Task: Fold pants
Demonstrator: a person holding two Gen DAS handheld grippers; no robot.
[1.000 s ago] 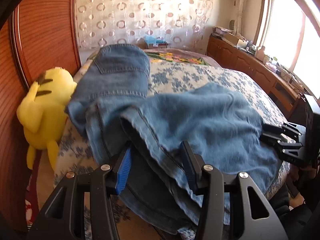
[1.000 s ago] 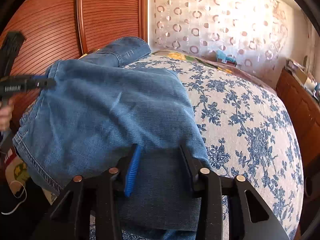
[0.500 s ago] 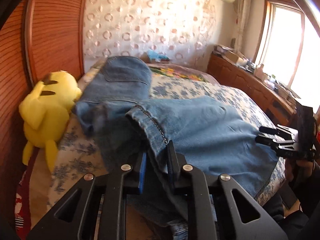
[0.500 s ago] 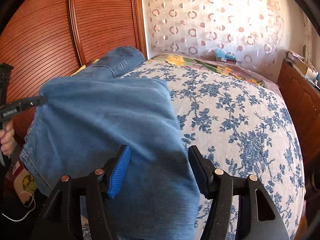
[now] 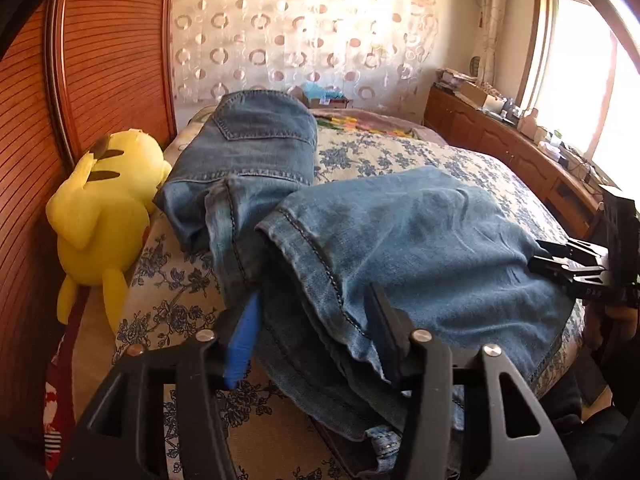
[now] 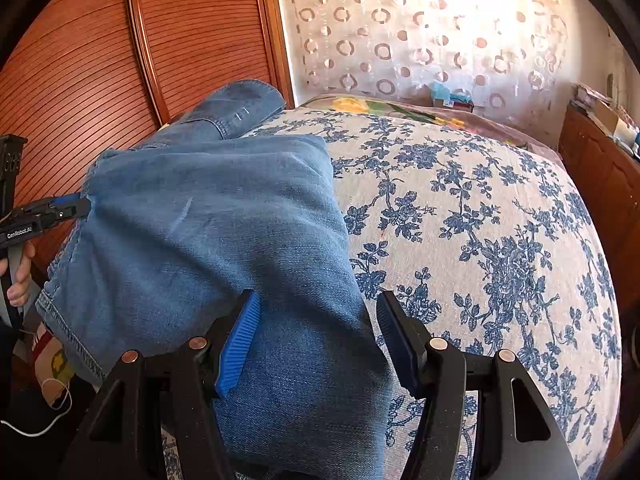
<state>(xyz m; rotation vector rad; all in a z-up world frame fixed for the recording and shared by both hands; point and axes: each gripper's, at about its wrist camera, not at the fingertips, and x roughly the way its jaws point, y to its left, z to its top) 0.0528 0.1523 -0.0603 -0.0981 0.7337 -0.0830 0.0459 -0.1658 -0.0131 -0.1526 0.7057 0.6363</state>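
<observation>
Since a second ago the left gripper (image 5: 316,332) has pinched the hem and is opening again, denim between the jaws but the pads off it; the right gripper (image 6: 316,340) has widened and stands open astride the fold, pressing nothing.

The bed (image 6: 480,220) carries everything. The jeans (image 5: 400,240) lie along its near-left edge — legs doubled over toward the near edge, seat and back pocket toward the far-left corner by the headboard (image 5: 100,60). Judged step: a fold just laid and released. The next move likely calls for regripping the doubled edge at both ends and carrying it toward the seat, keeping the layers aligned.

A yellow plush toy (image 5: 100,216) rests at the bed's left edge, just beside the seat of the jeans — it could crowd the final fold. The low cabinet (image 5: 500,136) under the window stands well apart, no obstacle. The loose hem (image 5: 304,236) gapes slightly and may need smoothing.
</observation>
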